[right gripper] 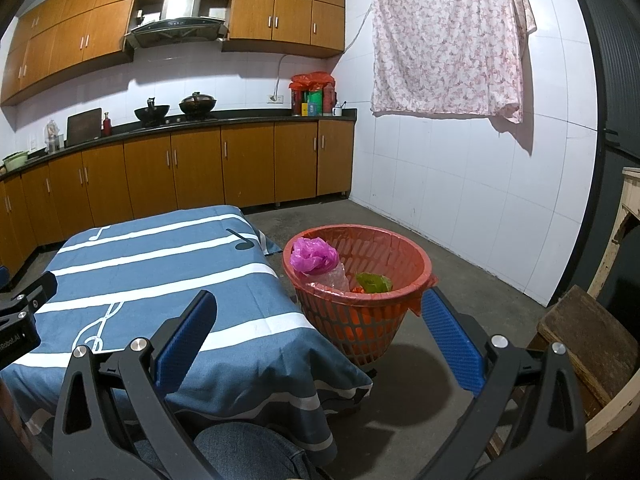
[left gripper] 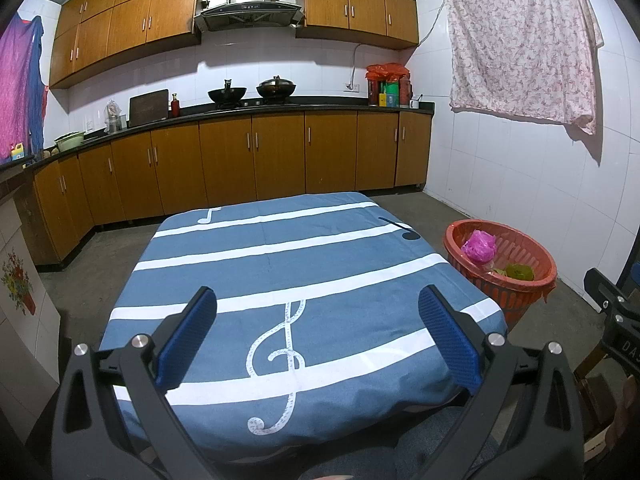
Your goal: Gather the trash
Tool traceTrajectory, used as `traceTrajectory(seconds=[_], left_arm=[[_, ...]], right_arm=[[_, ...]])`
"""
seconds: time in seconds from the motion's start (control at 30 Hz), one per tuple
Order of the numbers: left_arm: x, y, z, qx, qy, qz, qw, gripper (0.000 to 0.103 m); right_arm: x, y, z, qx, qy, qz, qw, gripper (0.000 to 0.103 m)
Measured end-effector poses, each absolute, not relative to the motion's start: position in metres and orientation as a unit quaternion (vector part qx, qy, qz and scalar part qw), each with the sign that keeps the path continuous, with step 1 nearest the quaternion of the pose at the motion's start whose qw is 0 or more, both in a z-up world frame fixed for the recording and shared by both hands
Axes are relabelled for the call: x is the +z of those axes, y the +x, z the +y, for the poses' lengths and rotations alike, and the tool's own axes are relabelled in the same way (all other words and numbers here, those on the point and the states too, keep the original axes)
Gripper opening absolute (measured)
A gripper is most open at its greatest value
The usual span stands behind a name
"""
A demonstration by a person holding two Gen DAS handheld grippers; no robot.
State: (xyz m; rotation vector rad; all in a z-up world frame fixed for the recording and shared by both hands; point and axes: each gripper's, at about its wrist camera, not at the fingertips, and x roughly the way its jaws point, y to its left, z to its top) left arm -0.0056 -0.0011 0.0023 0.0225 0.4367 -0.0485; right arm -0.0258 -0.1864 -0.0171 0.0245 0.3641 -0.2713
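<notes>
Basket (right gripper: pixel 356 280) with pink bag (right gripper: pixel 314 254) sits right of the table (right gripper: pixel 160 280), nearer the right gripper (right gripper: pixel 320 316); both it and the left gripper (left gripper: pixel 318 314) gape wide, empty.

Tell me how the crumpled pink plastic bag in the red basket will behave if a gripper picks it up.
The pink plastic bag looks thin and crumpled, so it is probably floppy and would squash between the fingers. It likely weighs very little for its bulk. Lying loose atop other trash in the red basket, it may shift or slip out of a shallow pinch.
</notes>
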Motion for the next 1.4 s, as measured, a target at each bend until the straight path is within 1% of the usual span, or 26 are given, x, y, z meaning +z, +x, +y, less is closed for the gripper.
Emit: traceTrajectory(seconds=[1.4], left_arm=[[-0.003, -0.010, -0.015, -0.012, -0.001, 0.227, 0.974, 0.099]], right_arm=[[-0.025, -0.028, -0.184, -0.135, 0.014, 0.185, 0.973, 0.101]])
